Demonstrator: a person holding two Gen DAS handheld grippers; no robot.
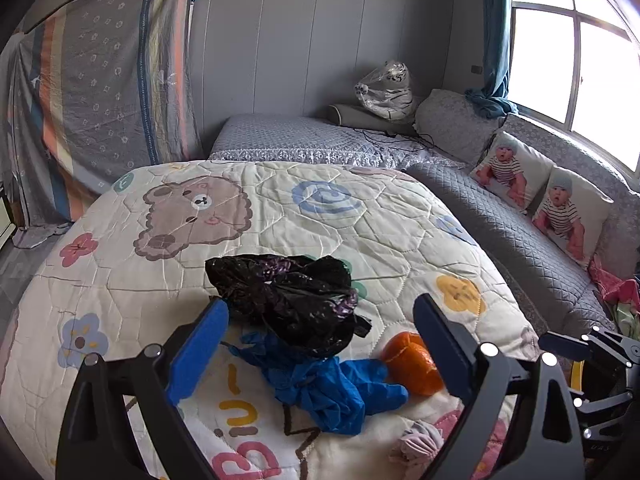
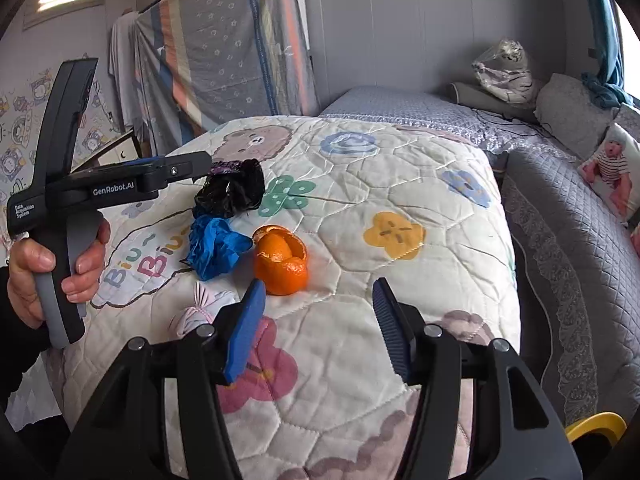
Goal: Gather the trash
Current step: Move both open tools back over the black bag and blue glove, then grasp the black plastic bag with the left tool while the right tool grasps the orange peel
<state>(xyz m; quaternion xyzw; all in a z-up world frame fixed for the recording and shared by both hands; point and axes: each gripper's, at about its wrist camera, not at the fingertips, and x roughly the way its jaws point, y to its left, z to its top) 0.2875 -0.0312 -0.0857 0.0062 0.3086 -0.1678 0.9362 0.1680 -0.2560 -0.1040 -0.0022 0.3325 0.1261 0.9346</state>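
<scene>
"GenRobot.AI" and "Data Acquisition System" are read on the left gripper; "Biu~Biu" on the quilt. Both grippers' jaws stand apart, empty. Black bag, blue glove, orange peel lie on quilt, ahead of the right gripper.

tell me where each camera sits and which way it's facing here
Left wrist: rides the left gripper, angled down over the cartoon quilt at the black plastic bag; shows its own open fingers and, at the right edge, part of the right gripper.
Right wrist: rides the right gripper, angled down at the orange peel; shows its own open fingers and the person's hand.
Shared: bag, blue glove, peel, crumpled tissue.
</scene>
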